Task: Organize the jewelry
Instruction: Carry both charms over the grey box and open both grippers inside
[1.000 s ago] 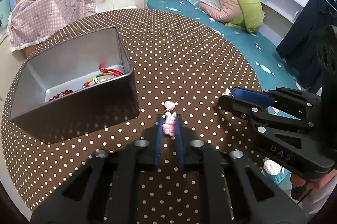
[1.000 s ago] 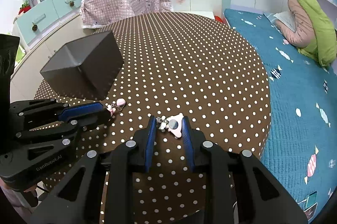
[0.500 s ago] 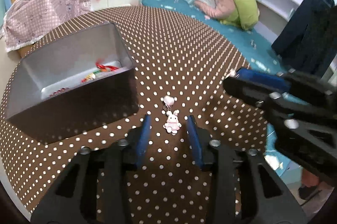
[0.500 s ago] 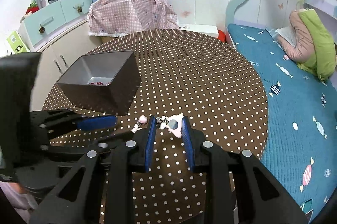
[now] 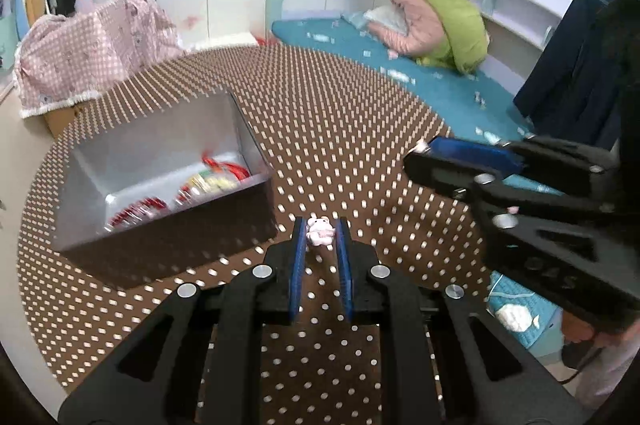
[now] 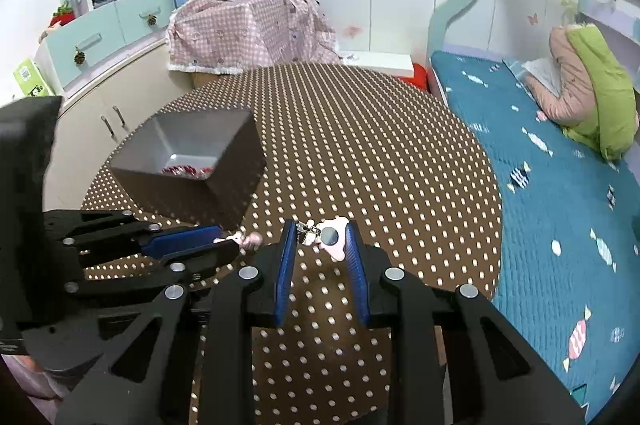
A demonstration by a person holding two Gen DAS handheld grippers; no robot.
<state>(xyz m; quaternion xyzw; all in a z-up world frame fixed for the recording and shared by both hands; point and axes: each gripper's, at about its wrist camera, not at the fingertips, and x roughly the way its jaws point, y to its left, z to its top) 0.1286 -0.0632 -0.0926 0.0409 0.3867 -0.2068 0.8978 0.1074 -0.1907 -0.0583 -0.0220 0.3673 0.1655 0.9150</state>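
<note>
Left wrist view, left gripper [image 5: 319,230] clamping one bunny charm [image 5: 319,231], right gripper [image 6: 321,233] clamping one keychain [image 6: 330,237].

We are seeing a pink bunny charm [image 5: 319,232] sitting clamped between blue pads, a pink keyring charm [image 6: 329,236] hanging likewise, and red and multicoloured bead bracelets [image 5: 208,183] lying inside the grey box [image 5: 132,149].

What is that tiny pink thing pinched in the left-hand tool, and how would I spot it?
On the brown polka-dot table, find the grey metal box holding red beads. Just right of its near corner, the left gripper pinches a small pink bunny charm. Unlike the right gripper's pink charm, it has no round metal disc.
</note>
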